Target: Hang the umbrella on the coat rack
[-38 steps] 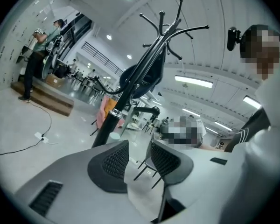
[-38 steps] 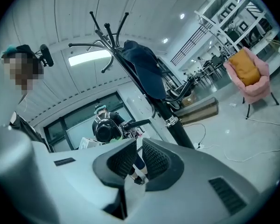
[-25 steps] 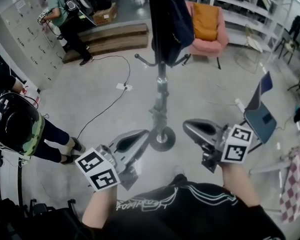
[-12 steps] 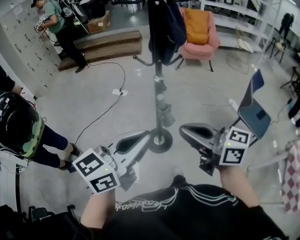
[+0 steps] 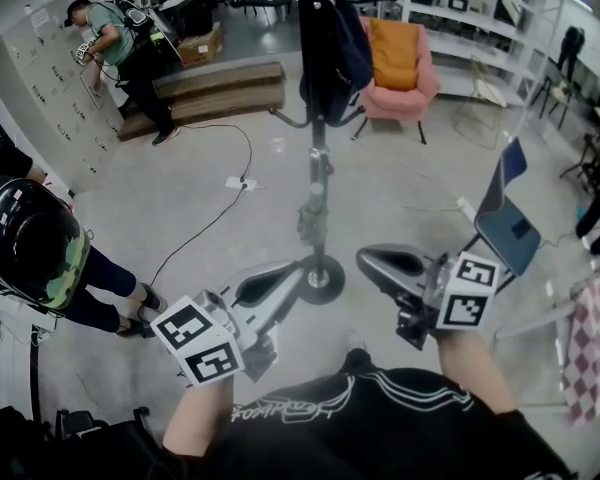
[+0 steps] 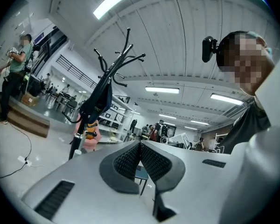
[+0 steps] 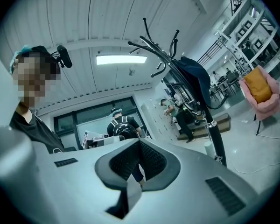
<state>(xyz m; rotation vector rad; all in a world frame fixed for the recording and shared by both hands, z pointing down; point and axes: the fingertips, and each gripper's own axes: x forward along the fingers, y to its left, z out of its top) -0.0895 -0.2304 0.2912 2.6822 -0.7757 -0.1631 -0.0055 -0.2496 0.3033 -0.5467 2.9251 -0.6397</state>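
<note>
The coat rack (image 5: 318, 168) stands on its round base (image 5: 321, 279) in the middle of the floor. A dark navy umbrella (image 5: 332, 43) hangs folded from its upper hooks, also seen in the left gripper view (image 6: 99, 97) and the right gripper view (image 7: 197, 82). My left gripper (image 5: 292, 271) is held level just left of the base, its jaws shut with nothing between them (image 6: 140, 146). My right gripper (image 5: 364, 258) sits just right of the base, likewise shut and empty (image 7: 139, 143). Neither touches the rack or the umbrella.
A pink armchair with an orange cushion (image 5: 408, 63) stands behind the rack, a blue chair (image 5: 510, 223) to the right. A person in a black helmet (image 5: 30, 258) crouches at the left, another person (image 5: 120, 48) by the wooden steps (image 5: 220, 83). A cable (image 5: 220, 203) crosses the floor.
Both grippers have shifted slightly in front of the rack's base. The umbrella hangs on the rack as before.
</note>
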